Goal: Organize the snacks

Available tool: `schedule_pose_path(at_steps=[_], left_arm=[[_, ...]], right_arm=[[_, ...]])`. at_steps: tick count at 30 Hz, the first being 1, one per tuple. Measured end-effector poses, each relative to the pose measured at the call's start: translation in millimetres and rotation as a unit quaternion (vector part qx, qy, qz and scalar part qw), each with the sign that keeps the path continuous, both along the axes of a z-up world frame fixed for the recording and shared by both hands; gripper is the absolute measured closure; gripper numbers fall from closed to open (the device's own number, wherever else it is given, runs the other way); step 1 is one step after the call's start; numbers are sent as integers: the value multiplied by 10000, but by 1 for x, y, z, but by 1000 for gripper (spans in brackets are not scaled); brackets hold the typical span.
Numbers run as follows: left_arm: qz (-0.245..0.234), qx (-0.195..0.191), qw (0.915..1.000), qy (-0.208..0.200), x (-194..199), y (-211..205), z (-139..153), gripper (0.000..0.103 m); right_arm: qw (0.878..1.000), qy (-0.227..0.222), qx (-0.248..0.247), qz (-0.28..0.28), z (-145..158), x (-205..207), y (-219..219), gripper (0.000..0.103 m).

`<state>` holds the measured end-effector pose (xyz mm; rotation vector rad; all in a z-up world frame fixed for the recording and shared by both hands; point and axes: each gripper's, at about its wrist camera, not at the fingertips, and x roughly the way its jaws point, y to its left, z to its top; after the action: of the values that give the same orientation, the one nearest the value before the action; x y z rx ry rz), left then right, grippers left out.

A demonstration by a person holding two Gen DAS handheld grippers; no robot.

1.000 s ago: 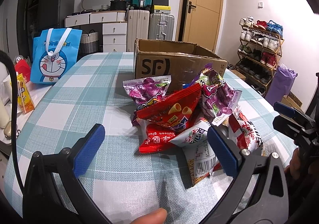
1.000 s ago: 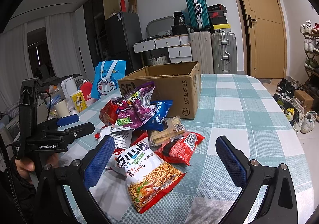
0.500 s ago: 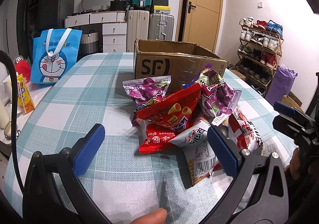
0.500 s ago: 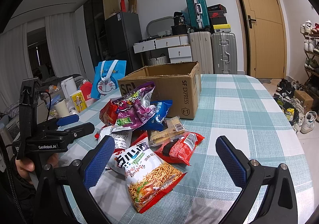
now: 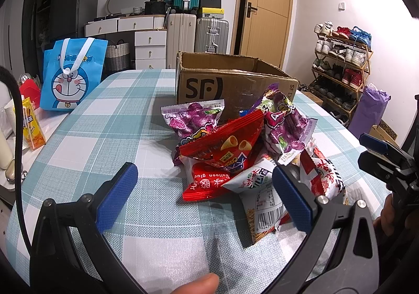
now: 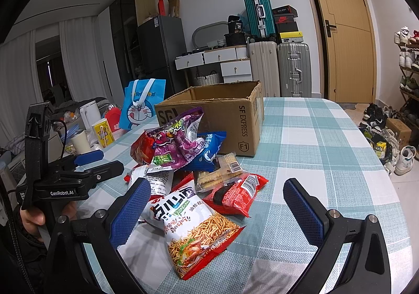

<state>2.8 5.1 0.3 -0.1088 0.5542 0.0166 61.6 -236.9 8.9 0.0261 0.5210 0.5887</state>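
Note:
A pile of snack bags lies on the checked table in front of an open cardboard box [image 5: 230,84], which also shows in the right wrist view [image 6: 230,113]. The pile holds a red cone-snack bag [image 5: 225,145], purple bags [image 5: 193,117], a noodle-snack bag [image 6: 193,231], a red packet [image 6: 235,194] and a blue bag [image 6: 209,150]. My left gripper [image 5: 204,197] is open and empty, just short of the pile. My right gripper [image 6: 217,213] is open and empty, its fingers either side of the noodle-snack bag but above it.
A blue Doraemon bag [image 5: 72,77] stands at the table's far left edge. A yellow drink carton [image 5: 30,126], cups and a kettle [image 6: 90,114] sit on a side surface to the left. Suitcases, drawers and a shoe rack [image 5: 340,63] stand beyond the table.

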Motion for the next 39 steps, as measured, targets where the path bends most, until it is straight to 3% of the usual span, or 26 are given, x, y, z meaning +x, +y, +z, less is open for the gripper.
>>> schedule_pose_path(at_steps=[21, 29, 34, 39], left_arm=[[-50, 153, 9999, -32, -4, -6, 6, 1], [-58, 223, 9997, 78, -2, -5, 14, 1], [-169, 50, 9997, 146, 3, -3, 14, 1], [-355, 266, 9986, 292, 12, -14, 12, 1]], right_arm=[[9996, 72, -272, -72, -2, 3, 5, 0], [9965, 701, -426, 168, -12, 12, 11, 0], [9940, 754, -685, 388, -17, 7, 23, 0], [9892, 697, -1146, 587, -21, 5, 39, 0]])
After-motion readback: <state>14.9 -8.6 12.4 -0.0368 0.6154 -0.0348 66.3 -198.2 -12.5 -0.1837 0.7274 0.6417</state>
